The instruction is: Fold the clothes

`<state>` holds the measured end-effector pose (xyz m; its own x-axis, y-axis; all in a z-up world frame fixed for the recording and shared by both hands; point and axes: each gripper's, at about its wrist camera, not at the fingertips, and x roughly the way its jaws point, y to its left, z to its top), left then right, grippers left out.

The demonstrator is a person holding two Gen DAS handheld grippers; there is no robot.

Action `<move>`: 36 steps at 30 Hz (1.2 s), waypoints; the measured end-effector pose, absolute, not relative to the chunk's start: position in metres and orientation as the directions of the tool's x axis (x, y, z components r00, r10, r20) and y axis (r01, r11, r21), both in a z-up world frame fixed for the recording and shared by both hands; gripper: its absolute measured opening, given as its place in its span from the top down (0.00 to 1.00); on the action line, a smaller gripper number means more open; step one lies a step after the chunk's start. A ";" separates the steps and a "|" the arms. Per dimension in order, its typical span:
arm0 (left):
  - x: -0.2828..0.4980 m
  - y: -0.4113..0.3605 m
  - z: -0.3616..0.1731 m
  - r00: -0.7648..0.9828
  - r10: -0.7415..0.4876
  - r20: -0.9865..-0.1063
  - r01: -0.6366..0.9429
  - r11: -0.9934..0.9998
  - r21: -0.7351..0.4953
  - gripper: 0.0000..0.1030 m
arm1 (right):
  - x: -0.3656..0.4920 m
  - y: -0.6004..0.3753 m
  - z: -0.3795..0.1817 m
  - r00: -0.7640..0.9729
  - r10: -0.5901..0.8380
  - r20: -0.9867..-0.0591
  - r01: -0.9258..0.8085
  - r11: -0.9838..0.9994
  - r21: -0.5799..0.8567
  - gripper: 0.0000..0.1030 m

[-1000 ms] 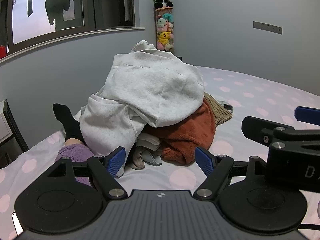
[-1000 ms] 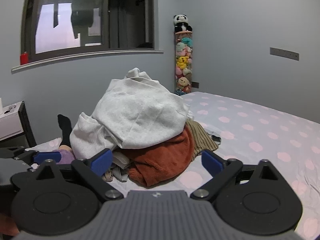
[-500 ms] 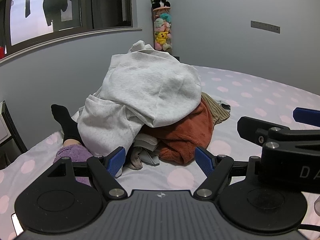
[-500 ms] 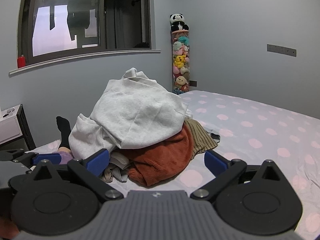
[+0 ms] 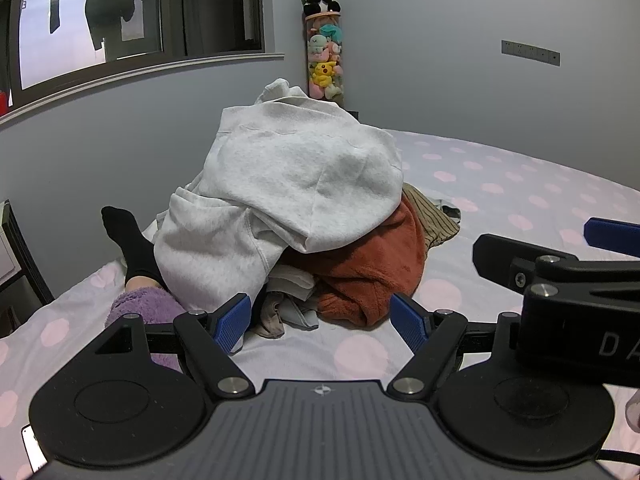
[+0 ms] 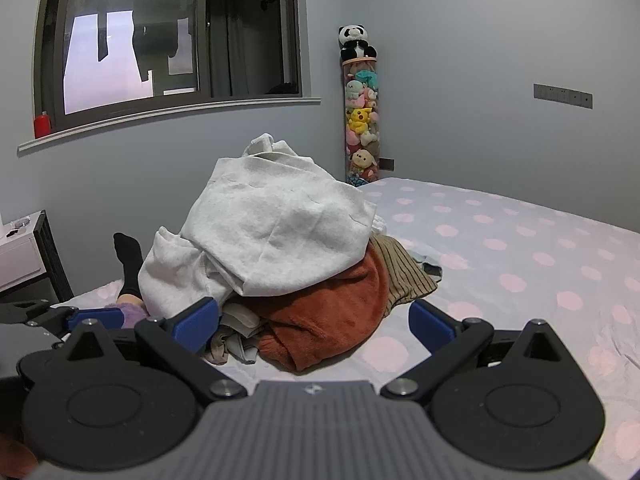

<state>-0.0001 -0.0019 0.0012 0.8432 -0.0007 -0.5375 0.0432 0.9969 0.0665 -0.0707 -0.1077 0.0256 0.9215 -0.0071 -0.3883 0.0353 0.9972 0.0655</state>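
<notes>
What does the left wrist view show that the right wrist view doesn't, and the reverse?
Only the left wrist view: the purple fuzzy fabric in full, below the black sock, and the right claw's body from the side at frame right.

Only the right wrist view: the red object on the window sill, the white nightstand, and the ceiling light's reflection in the window.

Both: the grey sweatshirt topping the clothes pile, the rust fleece under it, the polka-dot bedsheet, the plush toy tube, and open, empty claws.

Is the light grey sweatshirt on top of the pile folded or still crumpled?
Crumpled, not folded. The light grey sweatshirt drapes loosely in uneven creases over the rust-orange fleece, and neither gripper touches it.
</notes>
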 end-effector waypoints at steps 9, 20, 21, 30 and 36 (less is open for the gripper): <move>0.000 -0.002 0.001 0.842 -0.011 -0.539 0.052 0.997 0.061 0.26 | -0.068 -0.107 0.023 0.921 0.007 -0.390 0.031 0.995 0.092 0.01; 0.001 -0.004 0.000 0.836 -0.020 -0.549 0.064 0.996 0.061 0.26 | -0.068 -0.111 0.019 0.910 0.004 -0.415 0.043 0.994 0.104 0.01; 0.001 -0.004 0.000 0.836 -0.021 -0.549 0.065 0.996 0.060 0.26 | -0.068 -0.111 0.019 0.911 -0.002 -0.413 0.047 0.994 0.099 0.01; 0.001 -0.004 -0.003 0.832 -0.032 -0.554 0.072 0.996 0.052 0.26 | -0.070 -0.114 0.018 0.915 -0.029 -0.403 0.064 0.995 0.073 0.01; 0.002 -0.004 -0.004 0.835 -0.048 -0.547 0.076 0.997 0.029 0.26 | -0.070 -0.116 0.017 0.916 -0.014 -0.401 0.053 0.995 0.085 0.01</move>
